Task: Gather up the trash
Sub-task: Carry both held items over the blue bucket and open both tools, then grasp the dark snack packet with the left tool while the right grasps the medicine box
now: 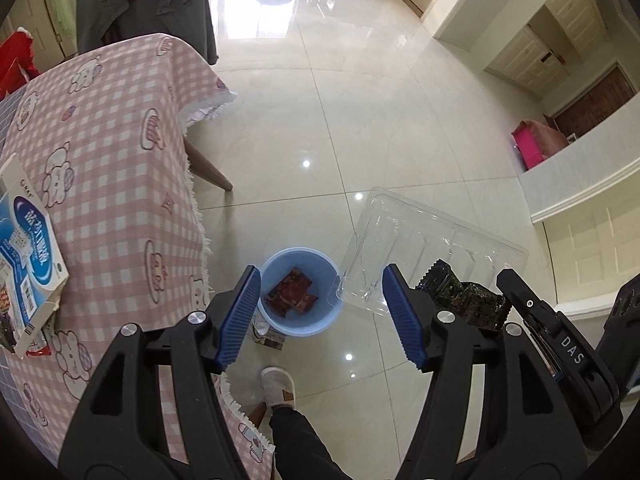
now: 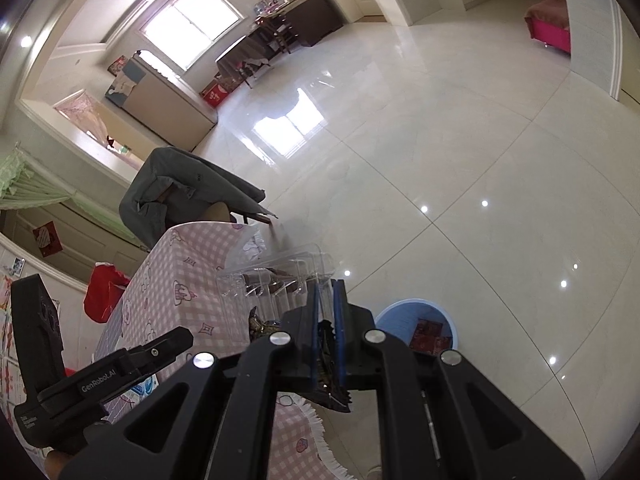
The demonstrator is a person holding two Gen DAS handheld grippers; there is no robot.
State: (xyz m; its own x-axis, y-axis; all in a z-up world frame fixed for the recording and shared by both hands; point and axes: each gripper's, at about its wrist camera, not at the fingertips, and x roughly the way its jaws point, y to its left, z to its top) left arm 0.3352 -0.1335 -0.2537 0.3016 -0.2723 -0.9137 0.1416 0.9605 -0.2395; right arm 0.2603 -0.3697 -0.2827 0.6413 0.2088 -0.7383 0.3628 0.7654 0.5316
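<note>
Blue-padded left gripper (image 1: 324,312), jaws wide and empty, is held above the round pale-blue plastic bin (image 1: 298,292) at lower centre. Right gripper (image 2: 328,320), clamped on a clear plastic tray (image 1: 432,248) and dark crinkled wrapper (image 1: 468,296), should be centred over the bin before release.

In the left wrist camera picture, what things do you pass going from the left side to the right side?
Blue and white box → pink checked tablecloth → blue bin → clear plastic tray → dark wrapper → right gripper.

Wrappers (image 1: 294,292) in bucket (image 1: 276,320) beside table (image 1: 120,140)
</note>
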